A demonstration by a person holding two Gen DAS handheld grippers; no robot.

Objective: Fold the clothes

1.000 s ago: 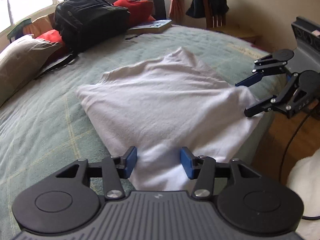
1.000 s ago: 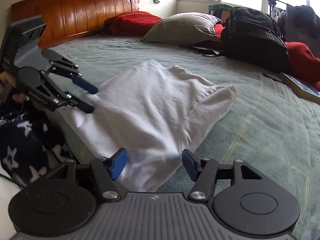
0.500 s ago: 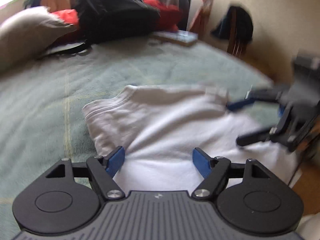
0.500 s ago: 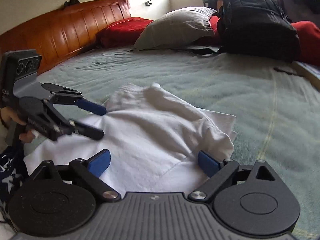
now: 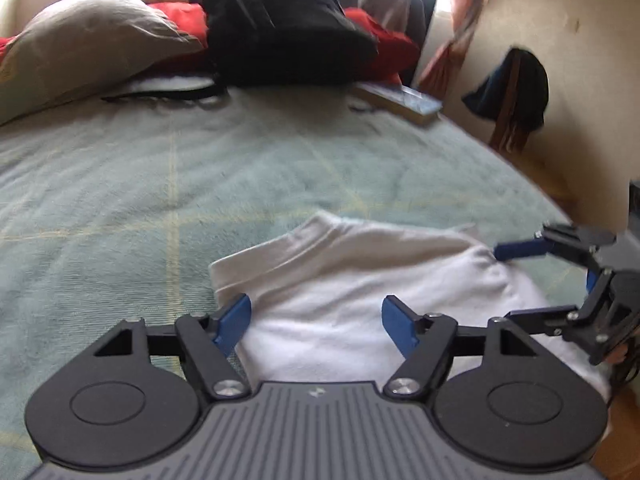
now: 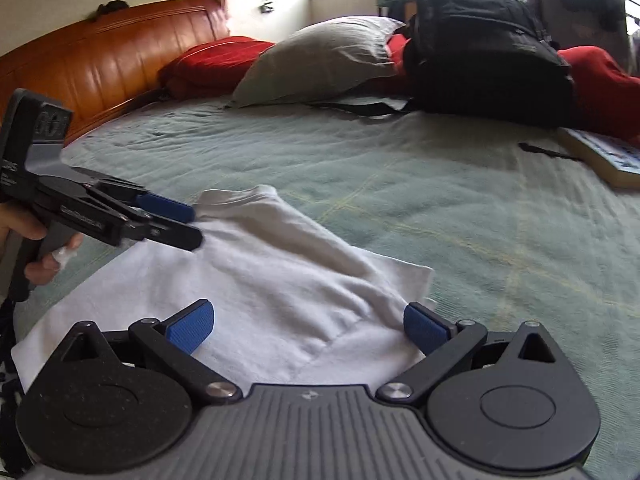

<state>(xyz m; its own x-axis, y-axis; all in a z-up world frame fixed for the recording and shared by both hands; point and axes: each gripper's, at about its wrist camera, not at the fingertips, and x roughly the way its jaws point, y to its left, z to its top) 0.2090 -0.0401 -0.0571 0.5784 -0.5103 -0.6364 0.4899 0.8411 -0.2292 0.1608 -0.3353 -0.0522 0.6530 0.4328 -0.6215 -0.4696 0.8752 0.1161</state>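
Observation:
A white garment point(image 5: 360, 284) lies partly folded on the green bedspread point(image 5: 160, 184) near the bed's edge; it also shows in the right wrist view point(image 6: 272, 292). My left gripper point(image 5: 316, 322) is open and empty, low over the garment's near-left part; in the right wrist view it point(image 6: 192, 224) hovers by the garment's far left corner. My right gripper point(image 6: 308, 326) is open and empty over the garment's near edge; in the left wrist view it point(image 5: 504, 280) sits at the garment's right side, jaws apart.
A black backpack point(image 5: 288, 28), a grey pillow point(image 5: 84, 56) and red bedding point(image 6: 224, 60) lie at the far side of the bed. A book point(image 5: 400, 100) lies near the backpack. A wooden headboard point(image 6: 100, 68) and a chair with dark clothes point(image 5: 516, 92) border the bed.
Both grippers opened wider and moved in low over the garment. The garment's far part now lies folded closer, so it looks shorter. The left view swung toward the pillows.

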